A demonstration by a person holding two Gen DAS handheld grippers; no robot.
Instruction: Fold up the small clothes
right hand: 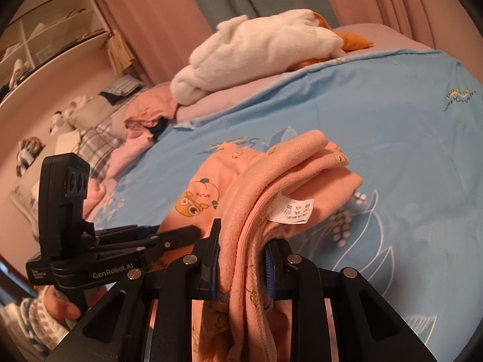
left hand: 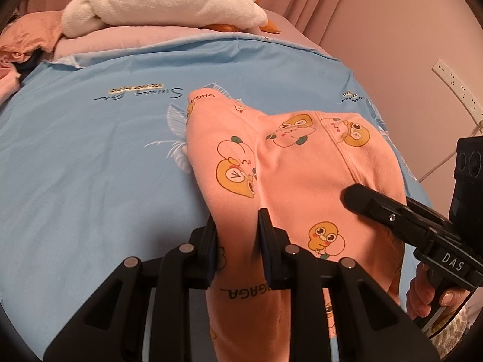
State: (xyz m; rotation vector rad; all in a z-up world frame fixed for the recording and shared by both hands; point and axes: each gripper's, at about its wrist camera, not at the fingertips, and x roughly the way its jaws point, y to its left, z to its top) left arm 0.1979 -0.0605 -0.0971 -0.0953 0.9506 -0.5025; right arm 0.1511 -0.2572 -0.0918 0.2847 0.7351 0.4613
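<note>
Left wrist view: left gripper (left hand: 237,226), jaws clamped on a fold of the peach garment (left hand: 289,163), which is lifted off the blue bedsheet (left hand: 90,166). Garment print reads "GAGA"; sheet script reads "Sweet", the rest unclear. Right gripper (left hand: 356,196) enters at right, marked "DAS".

Right wrist view: right gripper (right hand: 243,241), jaws pinching the garment's bunched ribbed edge. White care tag (right hand: 291,209), symbols illegible. Left gripper marked "GenRobot.AI". White plush toy (right hand: 256,51) behind.

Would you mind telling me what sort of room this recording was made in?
Most likely a bedroom: the work surface is a bed under a blue printed duvet, a white plush toy lies at its far end, and pink curtains hang behind.
</note>
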